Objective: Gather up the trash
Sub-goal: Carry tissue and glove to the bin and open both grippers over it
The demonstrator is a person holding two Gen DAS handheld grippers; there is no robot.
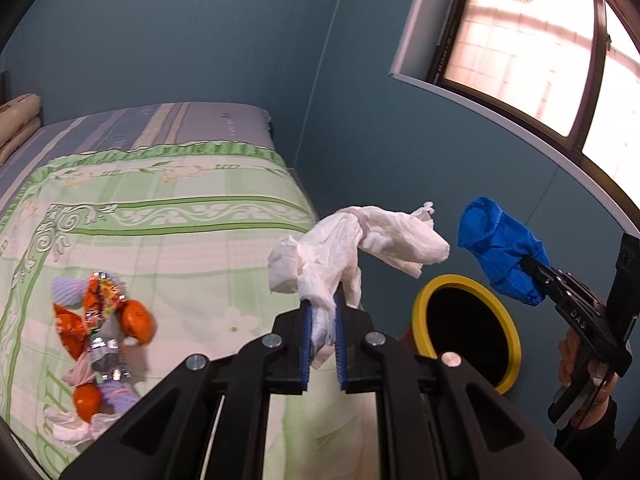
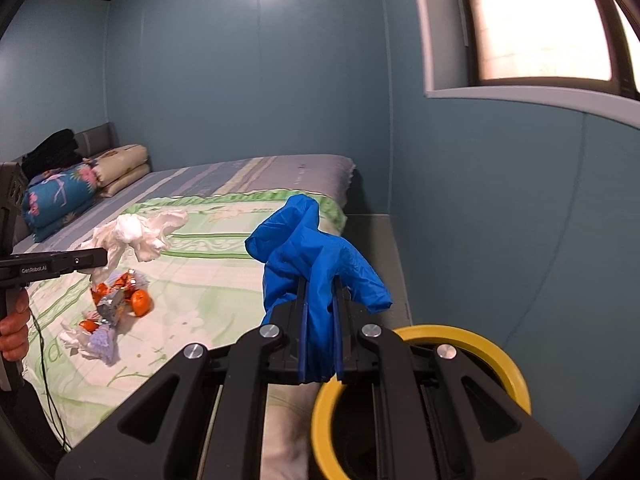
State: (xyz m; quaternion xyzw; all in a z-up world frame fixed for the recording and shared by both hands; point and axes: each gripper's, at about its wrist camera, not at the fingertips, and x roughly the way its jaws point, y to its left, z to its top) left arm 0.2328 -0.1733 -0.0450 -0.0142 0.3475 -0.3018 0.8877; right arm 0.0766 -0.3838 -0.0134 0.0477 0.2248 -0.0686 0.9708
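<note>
My left gripper [image 1: 323, 312] is shut on a crumpled white tissue [image 1: 360, 244] and holds it in the air over the bed's right edge. My right gripper [image 2: 320, 296] is shut on a blue rubber glove [image 2: 312, 248], raised above the yellow-rimmed bin [image 2: 508, 360]. The bin [image 1: 508, 320] stands on the floor between bed and wall. In the left wrist view the right gripper [image 1: 532, 276] with the glove [image 1: 496, 248] hangs just right of the tissue. A pile of trash [image 1: 100, 340] with orange peels, wrappers and tissues lies on the green bedspread; it also shows in the right wrist view [image 2: 116, 308].
The bed [image 1: 180, 208] has a green floral cover. Folded quilts and pillows [image 2: 80, 188] are stacked at its head. Blue walls close in behind and to the right, with a window [image 1: 540, 40] above the bin.
</note>
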